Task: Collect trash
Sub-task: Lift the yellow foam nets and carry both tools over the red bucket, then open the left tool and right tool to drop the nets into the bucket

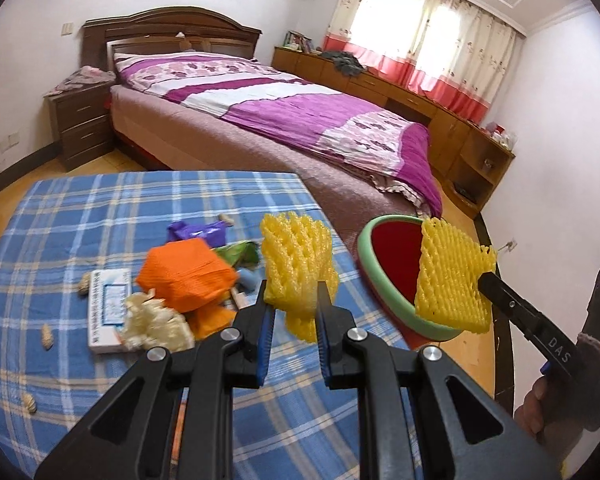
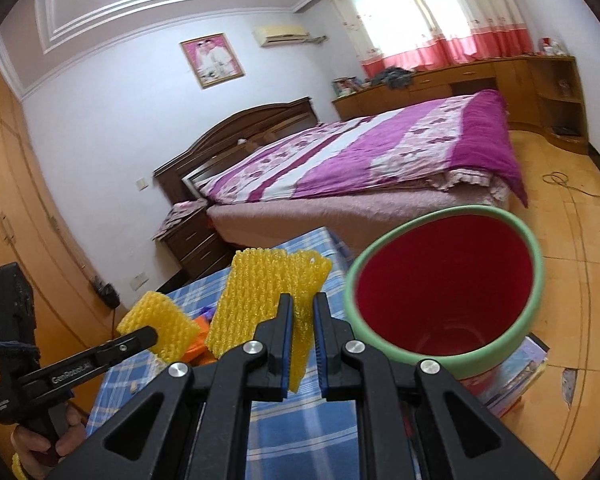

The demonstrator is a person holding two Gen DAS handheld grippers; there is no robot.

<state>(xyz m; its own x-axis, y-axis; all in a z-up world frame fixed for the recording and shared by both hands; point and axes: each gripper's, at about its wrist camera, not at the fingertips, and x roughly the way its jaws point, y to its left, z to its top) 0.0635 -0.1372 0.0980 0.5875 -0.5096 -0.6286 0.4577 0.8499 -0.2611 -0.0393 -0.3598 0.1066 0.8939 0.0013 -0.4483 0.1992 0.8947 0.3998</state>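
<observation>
My left gripper (image 1: 293, 292) is shut on a yellow foam net sleeve (image 1: 296, 264) and holds it above the blue checked table (image 1: 100, 208). My right gripper (image 2: 302, 300) is shut on a second yellow foam net (image 2: 260, 296) beside the red bin with a green rim (image 2: 444, 280); this net hangs at the bin's rim (image 1: 452, 284). The left gripper and its net (image 2: 160, 328) show at the left of the right wrist view. Trash lies on the table: an orange net (image 1: 184, 276), a white crumpled piece (image 1: 156, 324), a white box (image 1: 108, 308), a purple wrapper (image 1: 196, 232), peanut shells (image 1: 46, 336).
The bin (image 1: 384, 248) stands off the table's right edge on the floor side. A bed with a purple quilt (image 1: 300, 120) lies beyond the table, a nightstand (image 1: 80, 120) at its left, low wooden cabinets (image 1: 460, 128) under the window.
</observation>
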